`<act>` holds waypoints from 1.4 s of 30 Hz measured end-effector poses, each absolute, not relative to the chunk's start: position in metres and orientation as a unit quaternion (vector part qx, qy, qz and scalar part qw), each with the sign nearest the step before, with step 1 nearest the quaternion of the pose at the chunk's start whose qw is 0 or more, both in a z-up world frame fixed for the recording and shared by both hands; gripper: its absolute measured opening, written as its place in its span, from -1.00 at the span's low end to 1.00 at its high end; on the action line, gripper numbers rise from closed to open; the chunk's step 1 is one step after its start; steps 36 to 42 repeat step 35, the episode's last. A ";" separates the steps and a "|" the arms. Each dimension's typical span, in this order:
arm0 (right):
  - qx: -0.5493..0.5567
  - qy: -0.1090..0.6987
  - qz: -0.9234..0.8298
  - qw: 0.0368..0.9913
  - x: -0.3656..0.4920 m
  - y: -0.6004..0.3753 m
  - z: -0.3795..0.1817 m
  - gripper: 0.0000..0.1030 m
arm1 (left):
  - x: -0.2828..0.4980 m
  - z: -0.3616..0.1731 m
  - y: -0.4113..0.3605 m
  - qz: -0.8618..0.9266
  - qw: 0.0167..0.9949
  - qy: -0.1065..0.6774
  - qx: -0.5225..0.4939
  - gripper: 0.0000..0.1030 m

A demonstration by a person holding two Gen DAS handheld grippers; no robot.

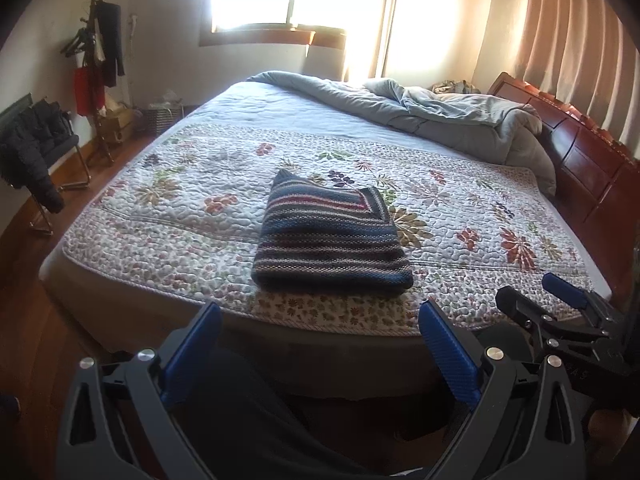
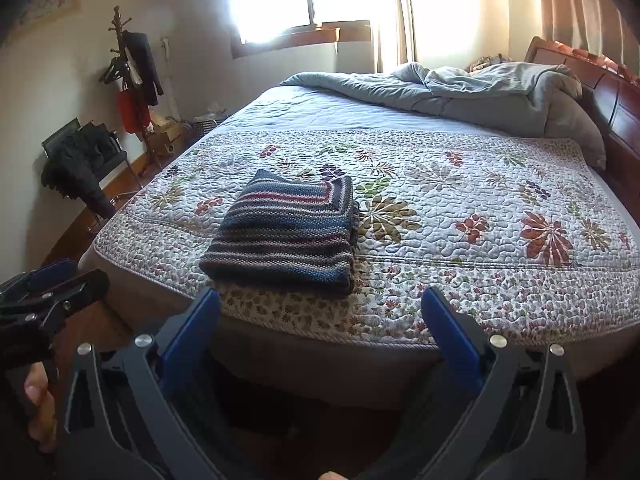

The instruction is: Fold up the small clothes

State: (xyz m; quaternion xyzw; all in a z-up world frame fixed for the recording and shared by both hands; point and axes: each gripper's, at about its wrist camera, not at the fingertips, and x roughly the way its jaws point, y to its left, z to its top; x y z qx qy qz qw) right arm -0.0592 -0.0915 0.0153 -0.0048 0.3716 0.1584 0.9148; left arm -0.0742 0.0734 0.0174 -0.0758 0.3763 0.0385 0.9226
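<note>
both tongs hang off the near edge of the bed, left tongs (image 1: 320, 344) and right tongs (image 2: 320, 336) each spread apart and empty. the folded striped sweater (image 1: 330, 236) lies straight ahead on the floral quilt (image 1: 480, 216) near that edge — its long axis across the view, roughly centred for the left tongs, slightly left for the right, so neither is clearly nearer.

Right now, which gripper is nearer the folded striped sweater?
Left, slightly. The left gripper faces the striped sweater straight on; the right gripper sits off its right edge. Both open, touching nothing.
</note>
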 end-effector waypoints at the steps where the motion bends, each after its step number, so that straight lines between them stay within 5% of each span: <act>1: -0.005 0.372 0.158 0.915 -0.059 -0.091 0.015 0.94 | -0.074 0.017 0.073 0.039 0.923 0.376 -0.075 0.92; 42: -0.002 0.372 0.154 0.915 -0.053 -0.094 0.008 0.94 | -0.074 0.018 0.069 0.075 0.920 0.380 -0.055 0.92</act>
